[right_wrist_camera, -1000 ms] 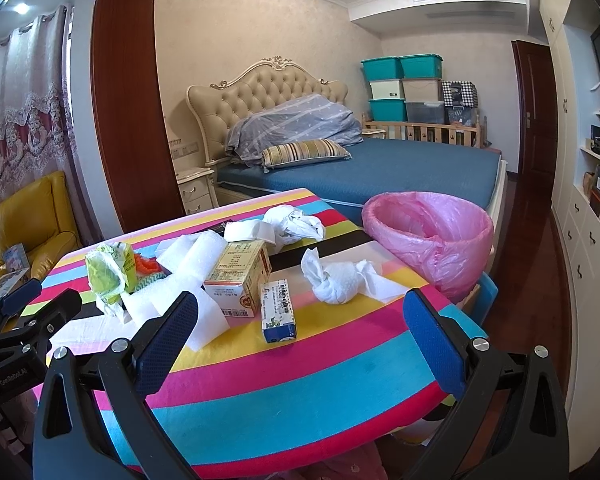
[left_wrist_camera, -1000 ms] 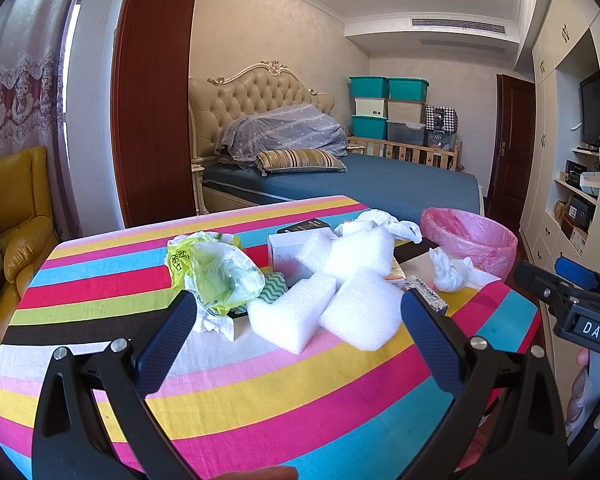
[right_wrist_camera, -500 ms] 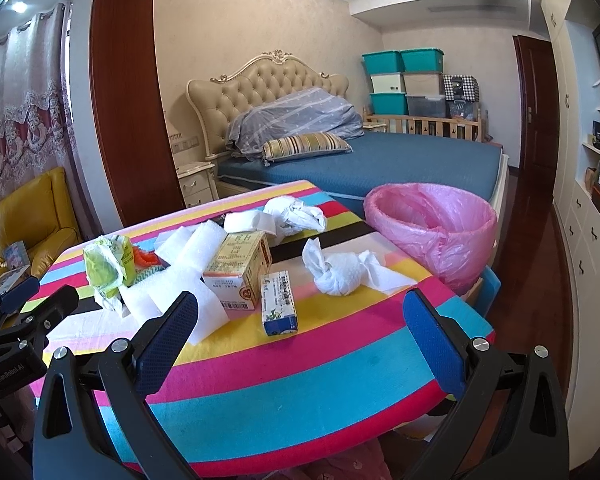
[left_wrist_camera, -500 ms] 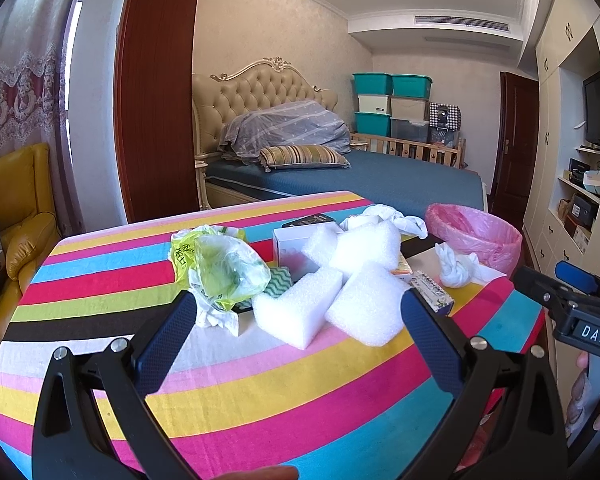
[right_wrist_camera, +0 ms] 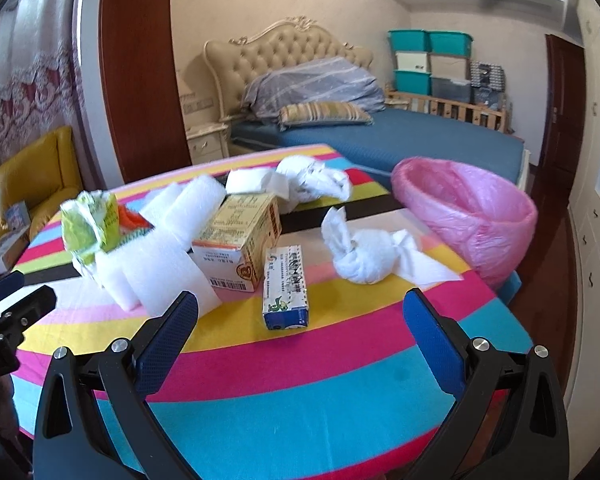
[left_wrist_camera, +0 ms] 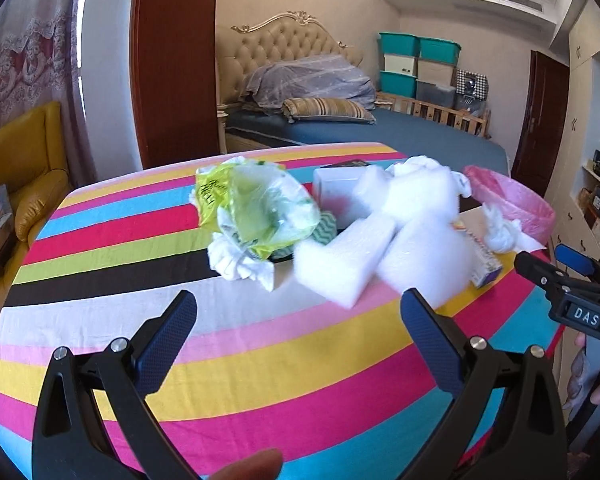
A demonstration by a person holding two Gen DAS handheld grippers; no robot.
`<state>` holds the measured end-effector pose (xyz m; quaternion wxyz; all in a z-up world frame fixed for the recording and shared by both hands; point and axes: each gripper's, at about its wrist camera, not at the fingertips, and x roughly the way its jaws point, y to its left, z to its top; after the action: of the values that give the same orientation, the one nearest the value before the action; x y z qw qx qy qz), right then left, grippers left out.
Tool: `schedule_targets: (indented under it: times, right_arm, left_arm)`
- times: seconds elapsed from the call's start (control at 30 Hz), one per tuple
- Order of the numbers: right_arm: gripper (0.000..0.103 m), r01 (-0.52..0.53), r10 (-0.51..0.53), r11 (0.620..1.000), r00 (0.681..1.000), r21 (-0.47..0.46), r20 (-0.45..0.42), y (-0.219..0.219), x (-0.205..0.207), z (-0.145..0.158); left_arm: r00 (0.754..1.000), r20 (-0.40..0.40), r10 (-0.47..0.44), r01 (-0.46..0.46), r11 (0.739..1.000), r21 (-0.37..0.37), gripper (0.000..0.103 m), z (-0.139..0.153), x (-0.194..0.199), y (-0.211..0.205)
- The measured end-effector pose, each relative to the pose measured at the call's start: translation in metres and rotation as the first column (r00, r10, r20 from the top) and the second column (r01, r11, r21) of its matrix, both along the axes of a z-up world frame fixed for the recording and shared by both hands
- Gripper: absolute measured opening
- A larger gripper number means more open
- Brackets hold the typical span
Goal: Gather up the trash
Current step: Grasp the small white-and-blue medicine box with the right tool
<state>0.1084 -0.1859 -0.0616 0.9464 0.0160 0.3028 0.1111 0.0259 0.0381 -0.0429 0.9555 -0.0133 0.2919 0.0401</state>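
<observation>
With both grippers spread wide and empty over the striped table point(right_wrist_camera: 340, 380), no trash picked yet. Right gripper point(right_wrist_camera: 300, 312) low centre, nearest the small box point(right_wrist_camera: 285, 286); left gripper point(left_wrist_camera: 298, 312) facing foam point(left_wrist_camera: 346, 258) mid-frame. Best to straddle the box's narrow sides, pinch firmly, then carry to the pink bin point(right_wrist_camera: 480, 216) at right.

Trash clustered mid-table: crumpled yellow-green plastic bag point(left_wrist_camera: 256, 210) at frame centre-left, on white tissue. White foam blocks point(left_wrist_camera: 346, 264) piled just right of it, touching. Tan carton point(right_wrist_camera: 238, 246) lying flat, centre of right view; small blue-white box point(right_wrist_camera: 285, 286) just beside it, end toward camera. Twisted white tissue wad point(right_wrist_camera: 362, 256) right of centre. Pink-lined bin point(right_wrist_camera: 472, 216) at the table's right edge, open.
</observation>
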Motion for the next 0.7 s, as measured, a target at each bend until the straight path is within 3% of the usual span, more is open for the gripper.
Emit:
schedule_targets:
  times: [0.13,0.33,0.4,0.43,0.47,0.63,0.7]
  right_arm:
    - [0.096,-0.039,0.037,0.999,0.998,-0.034,-0.058,0.01,0.026,-0.014]
    - [0.074,-0.092,0.08,0.993,0.985,-0.068,-0.151,0.017,0.058,-0.027]
    - [0.063,-0.128,0.114,0.988,0.979,-0.08,-0.166,0.019,0.064,-0.029]
    - [0.045,-0.143,0.129,0.987,0.977,-0.072,-0.172,0.019,0.065,-0.03]
    - [0.033,-0.159,0.148,0.986,0.972,-0.051,-0.18,0.016,0.066,-0.031]
    - [0.033,-0.19,0.189,0.982,0.976,0.005,-0.107,-0.003,0.049,-0.024]
    - [0.033,-0.204,0.205,0.979,0.975,0.019,-0.084,-0.009,0.041,-0.019]
  left_arm:
    - [0.999,-0.027,0.026,-0.025,0.999,0.037,0.098,-0.008,0.006,0.005]
    - [0.996,-0.079,-0.029,0.028,0.999,-0.02,0.098,-0.018,0.016,0.002]
    - [0.994,-0.089,-0.065,0.064,0.998,-0.016,0.098,-0.021,0.02,-0.009]
    - [0.992,-0.092,-0.082,0.081,0.997,-0.013,0.098,-0.022,0.021,-0.015]
    - [0.991,-0.092,-0.1,0.1,0.995,-0.01,0.098,-0.022,0.022,-0.02]
    - [0.982,-0.072,-0.173,0.175,0.984,0.024,0.089,-0.021,0.031,-0.053]
    - [0.977,-0.069,-0.201,0.204,0.977,0.055,0.077,-0.019,0.034,-0.066]
